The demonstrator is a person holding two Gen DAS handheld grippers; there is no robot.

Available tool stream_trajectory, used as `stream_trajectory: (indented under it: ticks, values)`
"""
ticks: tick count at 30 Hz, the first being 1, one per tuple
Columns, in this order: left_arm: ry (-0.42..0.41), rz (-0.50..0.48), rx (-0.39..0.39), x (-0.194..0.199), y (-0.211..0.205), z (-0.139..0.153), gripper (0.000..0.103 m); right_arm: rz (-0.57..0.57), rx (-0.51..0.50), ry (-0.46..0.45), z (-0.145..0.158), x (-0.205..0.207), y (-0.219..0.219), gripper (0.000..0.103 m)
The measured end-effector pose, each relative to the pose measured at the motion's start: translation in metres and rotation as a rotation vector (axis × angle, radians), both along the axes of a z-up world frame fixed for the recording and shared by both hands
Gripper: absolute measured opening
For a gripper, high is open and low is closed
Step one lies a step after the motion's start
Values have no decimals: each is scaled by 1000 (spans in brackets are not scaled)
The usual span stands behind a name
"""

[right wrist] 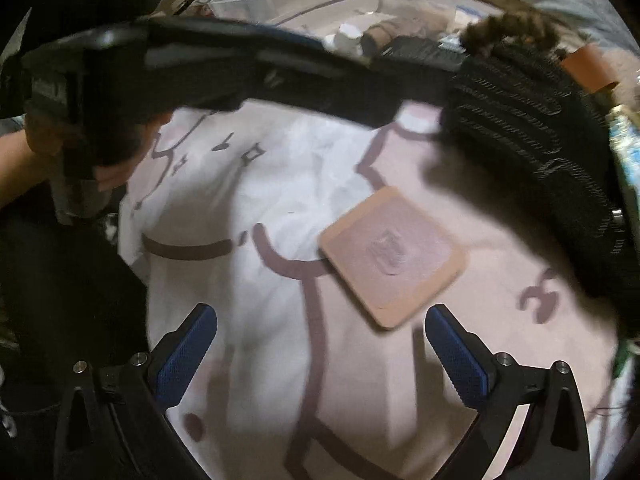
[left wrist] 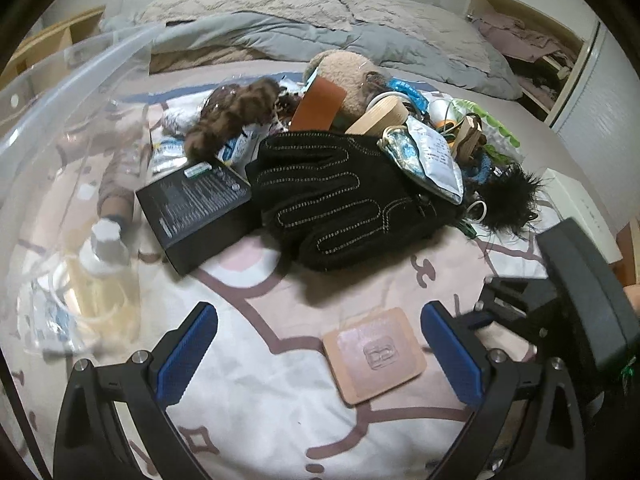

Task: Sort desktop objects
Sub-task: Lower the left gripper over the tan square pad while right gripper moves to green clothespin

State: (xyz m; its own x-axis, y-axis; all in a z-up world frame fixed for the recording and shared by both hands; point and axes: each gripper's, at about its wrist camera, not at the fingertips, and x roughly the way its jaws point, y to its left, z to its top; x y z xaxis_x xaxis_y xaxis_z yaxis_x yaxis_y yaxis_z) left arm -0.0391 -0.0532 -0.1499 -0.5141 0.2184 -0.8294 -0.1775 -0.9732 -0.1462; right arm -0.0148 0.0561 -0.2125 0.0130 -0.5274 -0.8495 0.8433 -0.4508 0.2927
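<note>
A pink and white patterned sheet (left wrist: 280, 380) covers the bed, with a grey quilt (left wrist: 320, 40) bunched at the far end. At the left stands a clear plastic bin (left wrist: 60, 120) with a bottle (left wrist: 106, 248) and other items seen through its wall. A heap of mixed objects lies in the middle of the sheet: a black stitched glove (left wrist: 344, 200) at the front, a black box (left wrist: 196, 208) touching its left side, a brown furry piece (left wrist: 232, 116) behind the box, a tan plush toy (left wrist: 348, 76) at the back, and a silver pouch (left wrist: 432, 160) on the glove's right. Apart from the heap, nearer the cameras, a small square tan pad (left wrist: 374, 354) lies flat on the sheet. The left gripper (left wrist: 320, 356) is spread wide and empty, the pad between its blue fingers without touching them. The right gripper (right wrist: 320, 356) is also wide and empty, just short of the pad (right wrist: 392, 266).
</note>
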Motion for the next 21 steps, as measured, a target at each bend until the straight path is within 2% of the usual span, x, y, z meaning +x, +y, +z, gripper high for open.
stream_trajectory:
  ticks: [4, 9, 17, 21]
  values:
    - [-20, 29, 39, 6, 5, -5, 102, -81, -5, 54, 9, -4, 21, 103]
    - [-35, 83, 78, 15, 15, -15, 102, -182, -21, 166, 23, -6, 49, 103]
    - [-79, 85, 63, 25, 43, -38, 101, -307, 44, 237, 31, -20, 79, 103]
    - [-118, 112, 49, 22, 49, -51, 101, -403, 73, 214, 30, -36, 94, 103]
